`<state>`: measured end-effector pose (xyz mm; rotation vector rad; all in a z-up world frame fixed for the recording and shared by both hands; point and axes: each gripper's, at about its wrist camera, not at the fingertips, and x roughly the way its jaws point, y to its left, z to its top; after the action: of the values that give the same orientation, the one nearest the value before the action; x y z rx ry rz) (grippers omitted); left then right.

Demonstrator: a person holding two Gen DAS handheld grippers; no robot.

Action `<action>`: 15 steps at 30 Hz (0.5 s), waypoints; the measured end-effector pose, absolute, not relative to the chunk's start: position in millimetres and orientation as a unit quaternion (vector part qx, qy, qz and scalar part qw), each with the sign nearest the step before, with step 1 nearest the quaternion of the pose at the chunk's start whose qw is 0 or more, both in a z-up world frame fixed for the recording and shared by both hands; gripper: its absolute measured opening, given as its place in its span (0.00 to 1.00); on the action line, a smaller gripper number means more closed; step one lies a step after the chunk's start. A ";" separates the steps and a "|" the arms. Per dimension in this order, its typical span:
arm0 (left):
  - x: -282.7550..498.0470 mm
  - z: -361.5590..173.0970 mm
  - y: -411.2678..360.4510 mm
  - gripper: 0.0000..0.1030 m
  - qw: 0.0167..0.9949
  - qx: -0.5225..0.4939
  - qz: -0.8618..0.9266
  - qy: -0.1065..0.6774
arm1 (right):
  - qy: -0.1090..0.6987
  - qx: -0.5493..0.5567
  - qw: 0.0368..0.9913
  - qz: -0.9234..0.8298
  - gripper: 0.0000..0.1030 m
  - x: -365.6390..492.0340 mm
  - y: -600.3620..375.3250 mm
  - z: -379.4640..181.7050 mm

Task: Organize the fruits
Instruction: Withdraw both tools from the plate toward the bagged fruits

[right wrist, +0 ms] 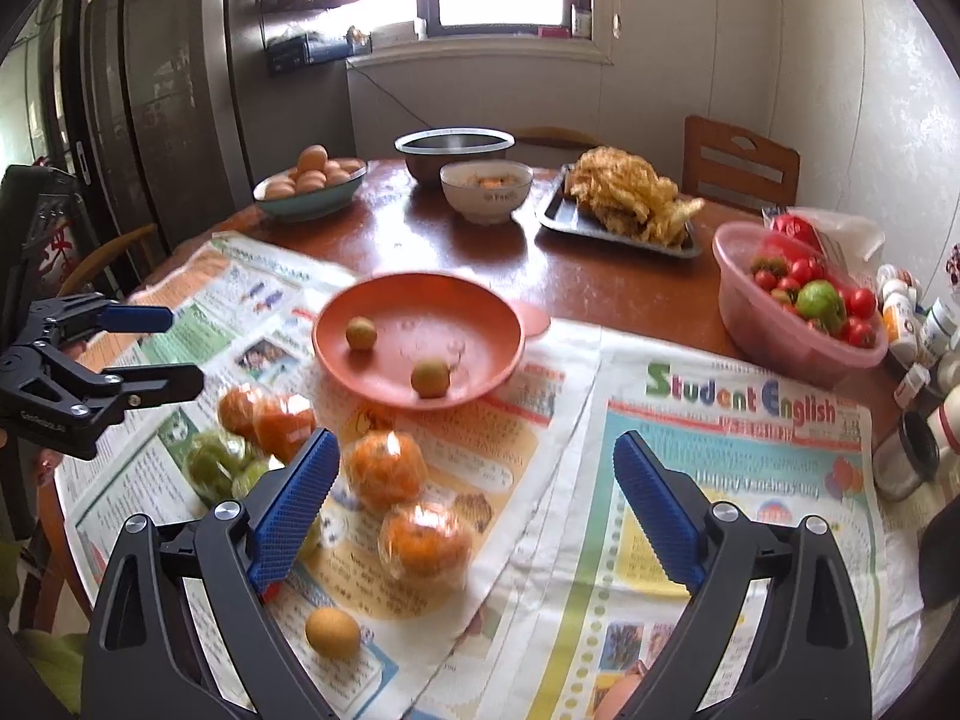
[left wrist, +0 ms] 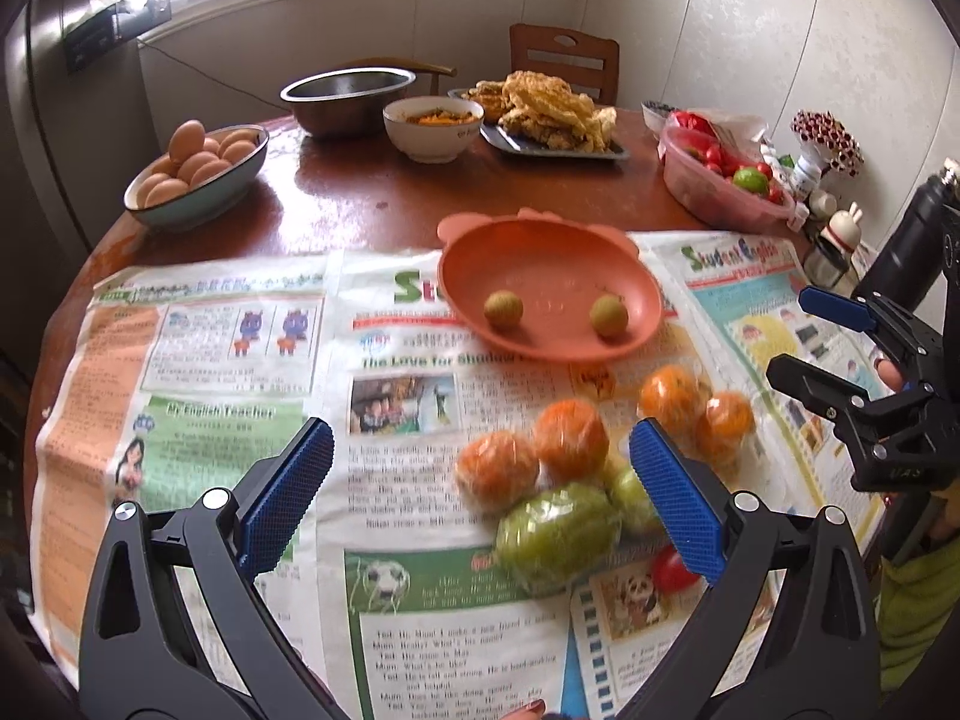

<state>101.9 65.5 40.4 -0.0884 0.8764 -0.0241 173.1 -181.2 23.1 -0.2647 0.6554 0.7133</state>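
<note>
Plastic-wrapped oranges [right wrist: 387, 468] on newspaper [right wrist: 720, 480]

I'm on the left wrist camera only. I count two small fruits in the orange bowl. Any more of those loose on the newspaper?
Observer: Yes, one small tan fruit lies on the newspaper, down by the right gripper, outside your view.
Operator: Is that gripper holding anything?
Observer: No. Its jaws stand open and empty, and two wrapped oranges lie on the paper just ahead of its left finger.
</note>
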 end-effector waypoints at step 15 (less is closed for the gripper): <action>75.8 14.0 53.7 0.91 0.893 -0.041 -0.016 0.448 | 0.321 -0.126 0.873 0.344 0.90 155.1 -184.6 8.9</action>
<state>75.8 53.7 14.0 -0.0843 0.9286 -0.0339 155.1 -184.6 8.9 -0.2624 0.6706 0.7185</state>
